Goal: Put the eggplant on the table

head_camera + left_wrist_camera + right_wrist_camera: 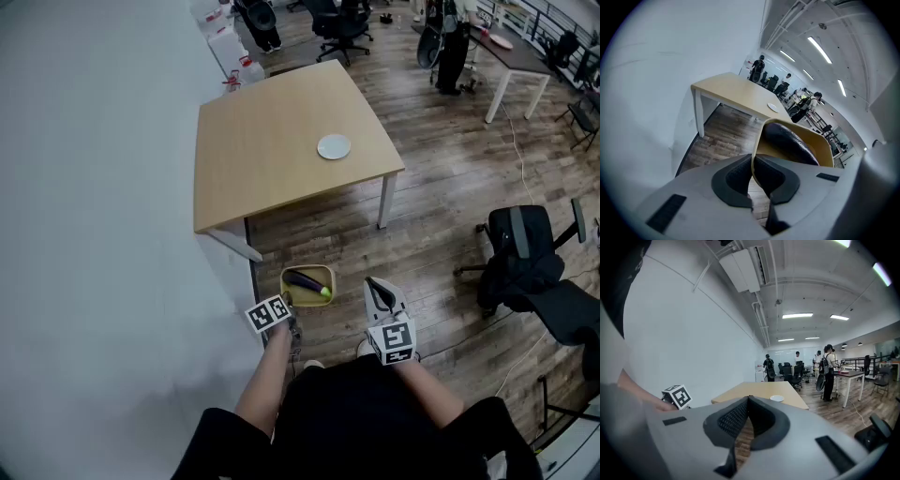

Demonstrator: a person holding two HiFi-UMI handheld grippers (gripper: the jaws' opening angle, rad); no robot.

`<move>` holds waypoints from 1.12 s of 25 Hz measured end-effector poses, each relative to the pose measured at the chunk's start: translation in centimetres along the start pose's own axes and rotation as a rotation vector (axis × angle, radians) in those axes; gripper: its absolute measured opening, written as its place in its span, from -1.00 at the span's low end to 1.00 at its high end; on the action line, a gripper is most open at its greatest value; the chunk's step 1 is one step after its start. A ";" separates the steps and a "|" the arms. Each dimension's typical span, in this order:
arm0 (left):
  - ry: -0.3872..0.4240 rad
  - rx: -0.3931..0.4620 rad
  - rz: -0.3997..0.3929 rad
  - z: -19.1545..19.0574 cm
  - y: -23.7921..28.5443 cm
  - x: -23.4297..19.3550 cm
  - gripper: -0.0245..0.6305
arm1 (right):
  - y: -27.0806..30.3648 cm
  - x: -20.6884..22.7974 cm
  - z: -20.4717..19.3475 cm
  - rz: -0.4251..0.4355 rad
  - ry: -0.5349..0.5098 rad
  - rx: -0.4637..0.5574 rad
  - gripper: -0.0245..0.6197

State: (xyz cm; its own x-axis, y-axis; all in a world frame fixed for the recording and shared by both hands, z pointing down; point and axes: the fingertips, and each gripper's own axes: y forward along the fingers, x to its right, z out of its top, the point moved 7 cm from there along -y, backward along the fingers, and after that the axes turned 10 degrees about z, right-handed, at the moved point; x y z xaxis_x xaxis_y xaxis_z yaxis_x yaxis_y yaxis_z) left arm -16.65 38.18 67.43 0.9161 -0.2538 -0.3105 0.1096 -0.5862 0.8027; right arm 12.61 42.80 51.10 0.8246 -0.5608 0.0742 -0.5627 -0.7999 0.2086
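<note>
One glossy purple eggplant (305,280), likely firm, slick, grip mid-body: in yellow plastic tub (761,145), rim pinched by my left claw (753,164); right claw (748,401) closed, empty.

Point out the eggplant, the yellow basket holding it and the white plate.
eggplant (306,281): head view, middle of its purple body.
yellow basket (307,268): head view, far rim.
white plate (334,146): head view, its centre.

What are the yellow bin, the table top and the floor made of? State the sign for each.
Yellow bin: likely plastic; thin, smooth, matte wall.
Table top: probably wood-look laminate; even pale grain, matte.
Floor: wood or wood-look planks; visible board seams and grain.
</note>
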 end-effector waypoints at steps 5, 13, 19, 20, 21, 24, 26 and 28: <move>-0.015 0.014 0.003 0.4 0.1 0.6 -0.86 | 0.2 1.5 -0.3 -0.002 0.064 0.026 -0.74; -0.041 0.031 0.013 0.3 -0.2 1.7 -0.86 | 0.5 2.4 -1.4 0.059 0.096 -0.003 -0.74; -0.051 0.022 0.016 1.1 1.1 2.3 -0.86 | 1.7 3.4 -0.8 0.074 0.070 -0.012 -0.74; -0.049 0.018 0.015 1.4 1.4 2.5 -0.86 | 2.0 3.8 -0.7 0.071 0.066 -0.019 -0.74; -0.046 0.014 0.013 1.7 1.7 2.7 -0.86 | 2.2 4.1 -0.6 0.067 0.063 -0.027 -0.74; -0.039 0.007 0.004 2.8 2.9 3.4 -0.86 | 2.7 5.4 -0.5 0.053 0.062 -0.045 -0.74; -0.037 0.000 0.004 3.7 4.1 3.5 -0.86 | 3.5 6.3 -0.6 0.040 0.063 -0.054 -0.74; -0.034 -0.012 0.007 4.8 5.6 3.5 -0.86 | 4.8 7.2 -0.5 0.028 0.063 -0.067 -0.74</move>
State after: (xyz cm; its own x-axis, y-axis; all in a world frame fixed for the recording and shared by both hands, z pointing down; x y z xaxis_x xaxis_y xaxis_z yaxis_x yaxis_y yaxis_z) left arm -14.68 30.30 68.36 0.9031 -0.2842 -0.3219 0.1079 -0.5754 0.8108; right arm 15.88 35.05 53.16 0.8120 -0.5663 0.1411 -0.5819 -0.7671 0.2702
